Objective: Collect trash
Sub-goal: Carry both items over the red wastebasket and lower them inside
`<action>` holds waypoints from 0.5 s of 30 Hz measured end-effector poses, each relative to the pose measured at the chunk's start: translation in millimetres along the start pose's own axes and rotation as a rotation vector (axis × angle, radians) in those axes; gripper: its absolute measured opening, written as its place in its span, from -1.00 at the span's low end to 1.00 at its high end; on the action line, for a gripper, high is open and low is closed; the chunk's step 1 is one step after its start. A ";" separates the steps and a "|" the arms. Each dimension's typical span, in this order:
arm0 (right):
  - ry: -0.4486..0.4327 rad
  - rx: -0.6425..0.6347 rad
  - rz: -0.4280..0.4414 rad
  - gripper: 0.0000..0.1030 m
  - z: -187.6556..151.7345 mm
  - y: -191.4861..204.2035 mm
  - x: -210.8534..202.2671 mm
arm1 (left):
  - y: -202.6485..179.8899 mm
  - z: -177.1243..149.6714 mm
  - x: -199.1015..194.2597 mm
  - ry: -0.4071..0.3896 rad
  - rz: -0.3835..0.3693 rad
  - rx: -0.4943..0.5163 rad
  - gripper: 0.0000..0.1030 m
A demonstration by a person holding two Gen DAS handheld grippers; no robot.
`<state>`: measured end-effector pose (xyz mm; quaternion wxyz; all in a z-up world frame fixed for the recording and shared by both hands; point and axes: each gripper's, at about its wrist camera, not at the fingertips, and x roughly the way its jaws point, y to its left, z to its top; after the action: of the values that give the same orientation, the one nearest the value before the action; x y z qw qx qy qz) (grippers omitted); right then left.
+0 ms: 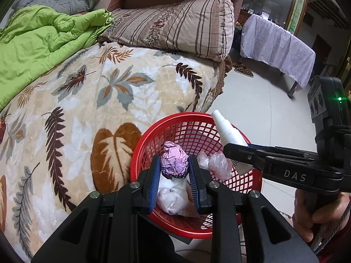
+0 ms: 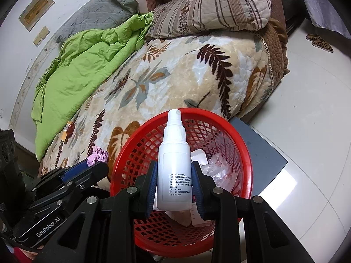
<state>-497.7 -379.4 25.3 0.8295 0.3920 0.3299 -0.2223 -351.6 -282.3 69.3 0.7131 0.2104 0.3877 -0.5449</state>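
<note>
A crumpled purple wrapper point(image 1: 174, 160) is clamped in the left claw point(image 1: 174, 180) and a white spray bottle point(image 2: 174, 166) in the right claw point(image 2: 174, 186), both above the red basket point(image 2: 237, 129). Each should be released only once well inside the basket's rim, one at a time.

Home bedroom, bed point(image 1: 131, 87), pillow point(image 1: 175, 26), slippers point(image 2: 320, 41)

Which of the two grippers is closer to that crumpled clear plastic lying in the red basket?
Right. The right gripper, holding the white bottle, hangs directly beside the clear plastic. The left gripper, with its purple wad, sits at the basket rim's far side.
</note>
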 end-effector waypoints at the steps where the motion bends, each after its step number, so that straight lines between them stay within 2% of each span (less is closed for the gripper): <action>1: 0.002 0.001 0.001 -0.37 -0.6 0.6 0.5 | 0.0 -0.1 0.8 0.002 0.002 0.002 -0.53; 15: 0.009 0.006 0.004 -0.37 -2.0 -1.5 4.5 | -1.1 -0.7 6.9 0.019 0.015 0.012 -0.53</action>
<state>-496.3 -379.2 20.3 0.8271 0.3963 0.3322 -0.2201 -352.1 -286.4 63.7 0.7121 0.2228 0.3895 -0.5400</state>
